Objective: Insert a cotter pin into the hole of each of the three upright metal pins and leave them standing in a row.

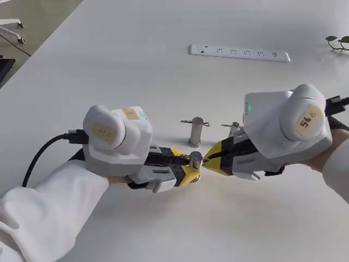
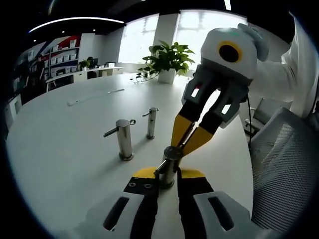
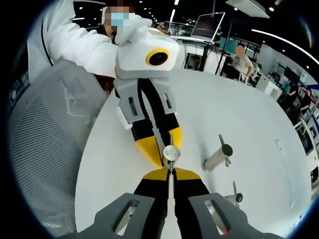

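The third metal pin (image 2: 169, 162) stands on the white table (image 1: 163, 76), nearest the person, near the two other pins (image 2: 123, 139), which already carry cotters. It looks like stiff, smooth steel that tips easily, so it is best held low on the barrel. The left gripper (image 2: 167, 175) has its jaws clamped around that base. The right gripper (image 3: 171, 174) has its jaws pinched almost together on the thin, light cotter pin (image 3: 171, 164) at the pin's head

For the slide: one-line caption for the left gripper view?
Left tool grips the near metal pin as the right tool feeds a cotter pin into it; two finished pins stand behind.
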Demonstrator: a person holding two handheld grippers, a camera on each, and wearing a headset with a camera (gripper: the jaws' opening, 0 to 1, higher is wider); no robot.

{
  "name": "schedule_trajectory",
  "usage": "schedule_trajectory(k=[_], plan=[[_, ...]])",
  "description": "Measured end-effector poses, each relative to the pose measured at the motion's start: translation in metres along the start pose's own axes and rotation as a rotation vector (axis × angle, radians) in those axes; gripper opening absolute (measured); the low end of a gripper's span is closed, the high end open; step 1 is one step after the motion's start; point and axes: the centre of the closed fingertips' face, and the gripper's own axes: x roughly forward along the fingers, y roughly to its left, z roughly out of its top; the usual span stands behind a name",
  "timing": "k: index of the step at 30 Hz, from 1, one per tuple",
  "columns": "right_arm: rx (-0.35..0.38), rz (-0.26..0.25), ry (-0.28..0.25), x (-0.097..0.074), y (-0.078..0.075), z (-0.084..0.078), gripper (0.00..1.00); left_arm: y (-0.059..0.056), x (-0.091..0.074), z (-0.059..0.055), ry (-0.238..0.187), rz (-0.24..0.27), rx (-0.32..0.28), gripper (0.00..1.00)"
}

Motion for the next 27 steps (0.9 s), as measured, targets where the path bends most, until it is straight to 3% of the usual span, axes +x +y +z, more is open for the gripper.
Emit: schedule_trajectory(k=[8,15,19,22,25,27], plan=[[-0.070,0.003,0.057,0.0005,-0.0011,-0.0023,0.00,-0.0026,0.0001,-0.0013,0.005,-0.007,0.015,0.12],[-0.208,0.025,0.074,0.0020,-0.0004,-0.0017,0.00,-0.0028,0.0007,-0.0025,0.015,-0.008,0.038,0.12],[-0.179,0.045,0.054,0.0016,0.0003,-0.0016,0.00,-0.0033,0.0011,-0.0064,0.038,-0.010,0.064,0.12],[-0.170,0.058,0.027,0.0009,0.0024,0.0025,0.12,-0.0050,0.0001,-0.0065,0.040,-0.014,0.076,0.14],[-0.144,0.068,0.020,-0.0001,0.0039,0.0030,0.13,-0.0041,-0.0036,-0.0071,0.046,-0.009,0.074,0.16],[-0.106,0.069,-0.007,-0.0015,0.0047,0.0066,0.16,-0.0026,-0.0081,-0.0065,0.049,-0.001,0.091,0.23]])
